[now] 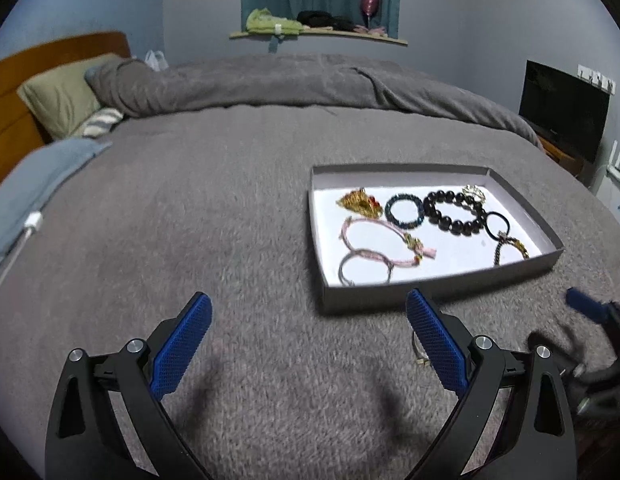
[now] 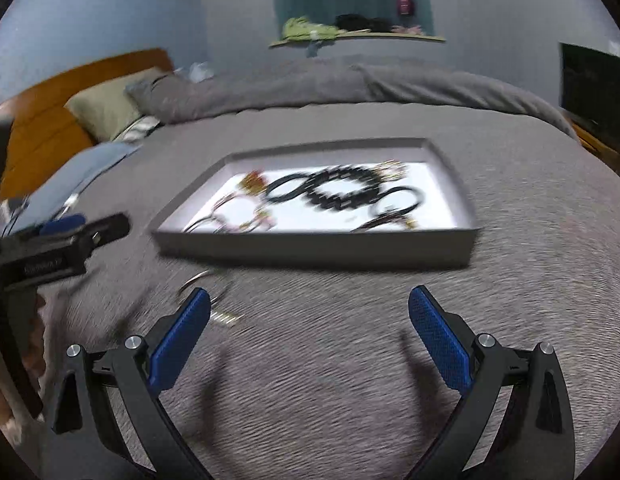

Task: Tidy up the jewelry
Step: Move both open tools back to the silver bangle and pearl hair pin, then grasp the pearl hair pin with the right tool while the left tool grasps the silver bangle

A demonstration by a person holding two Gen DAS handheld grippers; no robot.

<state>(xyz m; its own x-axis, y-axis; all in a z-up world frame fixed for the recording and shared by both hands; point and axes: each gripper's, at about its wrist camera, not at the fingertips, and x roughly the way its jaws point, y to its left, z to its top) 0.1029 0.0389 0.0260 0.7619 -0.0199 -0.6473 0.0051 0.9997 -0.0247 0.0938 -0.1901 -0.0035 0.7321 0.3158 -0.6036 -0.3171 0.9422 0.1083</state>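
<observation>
A shallow grey box (image 1: 394,300) with a white floor lies on the grey blanket. It holds several pieces: a gold ornament (image 1: 360,202), a dark blue bracelet (image 1: 404,211), a black bead bracelet (image 1: 454,212), pink cords (image 1: 374,240) and a black hair tie (image 1: 498,224). The box (image 2: 314,246) appears blurred in the right wrist view. A thin loose bracelet (image 2: 213,304) lies on the blanket in front of the box, by the right gripper's left finger; it also shows in the left wrist view (image 1: 420,354). My left gripper (image 1: 307,340) is open and empty. My right gripper (image 2: 310,338) is open and empty.
Pillows (image 1: 65,96) and a folded duvet (image 1: 289,80) lie at the bed's far side, a wooden headboard (image 1: 13,92) at left. A white charger and cable (image 1: 31,224) lie at the left. A dark TV (image 1: 562,108) stands at the right.
</observation>
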